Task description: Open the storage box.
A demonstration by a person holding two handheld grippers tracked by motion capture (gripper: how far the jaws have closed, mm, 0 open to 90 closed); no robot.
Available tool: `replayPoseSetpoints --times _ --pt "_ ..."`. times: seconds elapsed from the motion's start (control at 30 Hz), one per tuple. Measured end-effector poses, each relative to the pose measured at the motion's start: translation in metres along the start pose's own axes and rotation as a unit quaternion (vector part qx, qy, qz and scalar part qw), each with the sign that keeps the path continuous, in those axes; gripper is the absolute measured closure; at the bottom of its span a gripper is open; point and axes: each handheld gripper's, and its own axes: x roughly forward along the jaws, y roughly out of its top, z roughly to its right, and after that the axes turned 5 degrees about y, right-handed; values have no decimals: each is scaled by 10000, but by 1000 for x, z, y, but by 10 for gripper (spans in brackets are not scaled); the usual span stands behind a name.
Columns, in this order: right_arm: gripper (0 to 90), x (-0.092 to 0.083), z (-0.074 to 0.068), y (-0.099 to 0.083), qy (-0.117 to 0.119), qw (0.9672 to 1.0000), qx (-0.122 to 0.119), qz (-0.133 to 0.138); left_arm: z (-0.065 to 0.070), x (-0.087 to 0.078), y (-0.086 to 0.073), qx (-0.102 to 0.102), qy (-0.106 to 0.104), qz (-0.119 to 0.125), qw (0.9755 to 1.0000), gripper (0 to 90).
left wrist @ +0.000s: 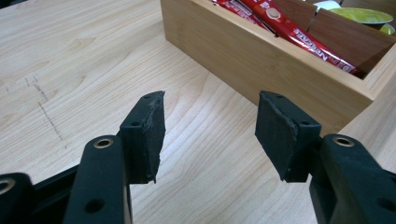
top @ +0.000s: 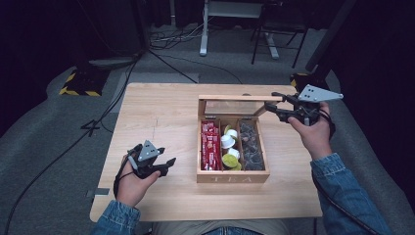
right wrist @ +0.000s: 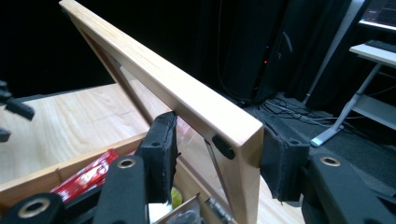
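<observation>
A wooden tea box (top: 233,178) stands on the table right of the middle. Its glass-paned lid (top: 240,98) is raised and tilted. Red packets (top: 210,144) fill the left compartment, white and green capsules (top: 230,147) the middle one, dark items (top: 250,144) the right one. My right gripper (top: 271,101) is open, its jaws straddling the lid's right corner (right wrist: 233,130); the right pad (right wrist: 280,158) touches the frame's edge. My left gripper (top: 169,166) rests open and holds nothing on the table left of the box, pointing at its side wall (left wrist: 261,60).
The light wooden table (top: 161,112) has bare room left of and behind the box. Beyond its far edge lie floor cables (top: 176,44), a white desk leg (top: 203,29), a dark stand (top: 279,34), and a yellow-black striped base (top: 78,84).
</observation>
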Motion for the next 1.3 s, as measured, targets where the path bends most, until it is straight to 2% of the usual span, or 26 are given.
replayPoseSetpoints --times 0.17,0.2,0.27,0.4,0.53,0.6,0.7,0.77,0.8,0.93,1.13,1.3 --pt "516 6 9 4 -93 9999 91 73 -1 1 -1 1 15 -32 10000 429" --pt "516 8 10 5 -120 9998 102 80 -1 1 -1 2 -8 -41 10000 428" --pt "514 10 12 7 -177 9997 126 82 -2 2 -2 -136 -177 -26 9997 424" --pt "509 14 16 10 -290 9993 186 105 -5 2 -3 -134 -71 -73 9999 422" --pt "505 21 25 13 -341 9987 346 144 -8 2 -5 -213 -113 -77 9997 419" --pt "502 23 27 14 -359 9987 353 104 -9 3 -5 -259 -123 -88 9996 419" --pt "502 31 30 19 -567 9981 219 -47 -11 5 -10 -400 -127 67 9991 418" --pt "513 33 31 19 -581 9980 232 -52 -14 8 -14 -482 -159 -38 9987 418" --pt "502 38 34 18 -512 9981 332 -78 -15 9 -17 -508 -112 -120 9986 419" --pt "494 43 37 19 -598 9977 321 -93 -17 9 -19 -554 -109 -151 9983 418" --pt "485 52 49 20 -622 9967 514 -64 -17 9 -25 -584 -77 -243 9980 415" --pt "467 61 56 20 -743 9949 684 -41 -18 9 -27 -616 -48 -251 9978 415"
